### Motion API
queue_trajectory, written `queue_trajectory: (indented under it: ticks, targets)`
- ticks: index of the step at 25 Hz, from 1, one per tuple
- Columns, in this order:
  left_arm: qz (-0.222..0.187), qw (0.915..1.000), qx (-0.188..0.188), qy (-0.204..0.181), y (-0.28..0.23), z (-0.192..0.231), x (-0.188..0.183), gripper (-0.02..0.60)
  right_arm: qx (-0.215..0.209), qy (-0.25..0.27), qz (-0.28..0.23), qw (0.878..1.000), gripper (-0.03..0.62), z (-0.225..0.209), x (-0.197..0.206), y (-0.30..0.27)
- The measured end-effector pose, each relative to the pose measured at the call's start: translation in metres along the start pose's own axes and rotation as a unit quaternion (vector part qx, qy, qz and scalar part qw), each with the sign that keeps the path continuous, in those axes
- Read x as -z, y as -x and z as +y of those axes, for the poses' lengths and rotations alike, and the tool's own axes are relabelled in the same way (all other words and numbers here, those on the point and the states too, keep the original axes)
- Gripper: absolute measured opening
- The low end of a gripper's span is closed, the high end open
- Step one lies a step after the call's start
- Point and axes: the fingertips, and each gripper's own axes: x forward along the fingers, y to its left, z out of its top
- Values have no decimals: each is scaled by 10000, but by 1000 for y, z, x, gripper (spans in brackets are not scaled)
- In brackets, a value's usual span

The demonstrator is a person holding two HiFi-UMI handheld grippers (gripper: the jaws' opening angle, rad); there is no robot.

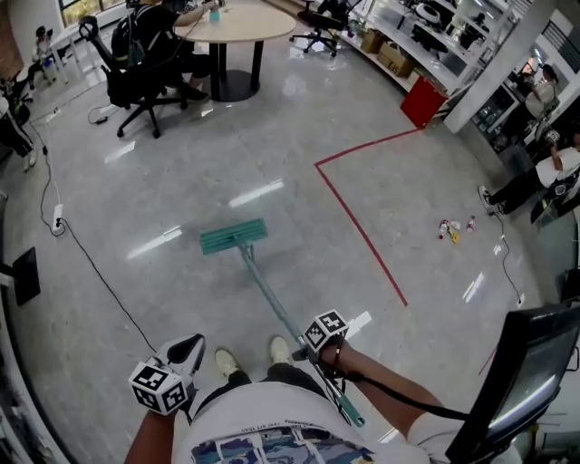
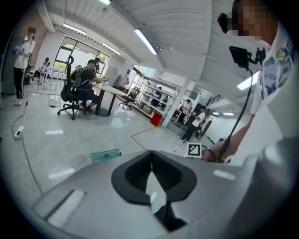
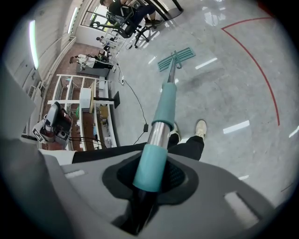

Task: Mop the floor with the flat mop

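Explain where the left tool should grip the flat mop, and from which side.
Grip the handle on its bare stretch below the right tool, coming from the person's left: the shaft slants to the floor, and the left tool hangs on that side.

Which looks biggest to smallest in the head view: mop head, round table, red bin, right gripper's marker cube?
1. round table, though the frame's top edge crops it.
2. mop head.
3. red bin and right gripper's marker cube: roughly alike, and the cube sits far nearer the camera, so unranked.
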Motion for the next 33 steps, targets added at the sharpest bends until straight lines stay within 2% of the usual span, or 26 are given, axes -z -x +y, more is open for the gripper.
queue_trajectory:
  ticks: [5, 20, 28, 33]
  targets:
    - [-6, 10000, 87, -6, 11, 13, -1, 5, -49, -47, -15, 10000, 81, 18, -2, -11]
    - [-46, 9999, 111, 35, 29, 38, 4, 5, -57, -18, 138, 9999, 81, 37, -4, -24]
    - [-65, 9999, 97, 109, 47, 54, 10, 5, -131, -391, -68, 9991, 83, 35, -6, -19]
    - [24, 9998, 158, 133, 52, 69, 18, 5, -538, -886, -577, 9929, 89, 41, -14, -11]
